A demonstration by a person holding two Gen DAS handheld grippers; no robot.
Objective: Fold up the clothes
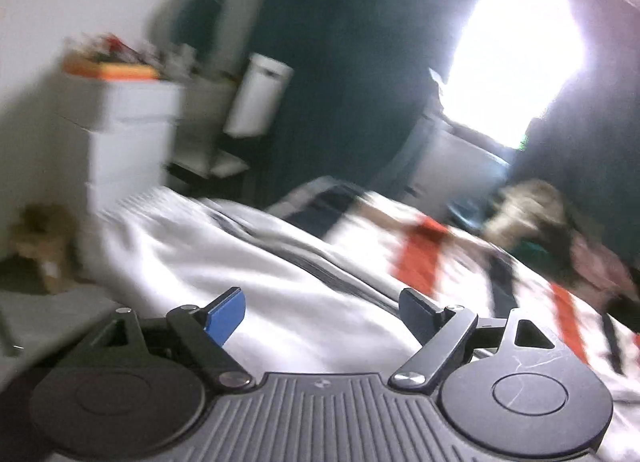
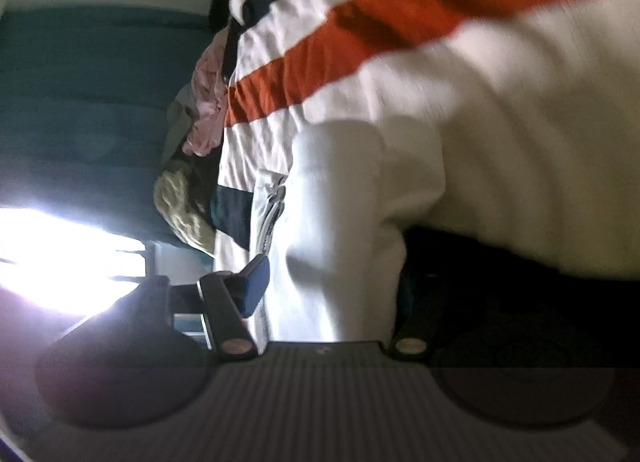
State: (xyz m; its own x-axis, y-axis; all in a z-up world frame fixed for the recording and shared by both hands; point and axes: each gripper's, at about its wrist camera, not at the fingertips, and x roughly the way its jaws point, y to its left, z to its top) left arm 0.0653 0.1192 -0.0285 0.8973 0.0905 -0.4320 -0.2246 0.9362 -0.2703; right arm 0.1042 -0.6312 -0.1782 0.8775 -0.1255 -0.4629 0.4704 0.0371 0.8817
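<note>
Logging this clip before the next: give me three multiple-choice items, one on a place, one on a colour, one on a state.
1. Where does the white bin stand?
A. beside the white drawers
B. on the bed
C. under the window

2. What colour is the broad stripe on the white cover?
A. green
B. orange
C. yellow

3. How do the left gripper fingers stand?
A. shut on cloth
B. apart, nothing between
C. shut, empty

A: the bin stands right of the drawers.
B: the right wrist view shows orange.
B: the blue pads stand apart above the white cloth.
</note>
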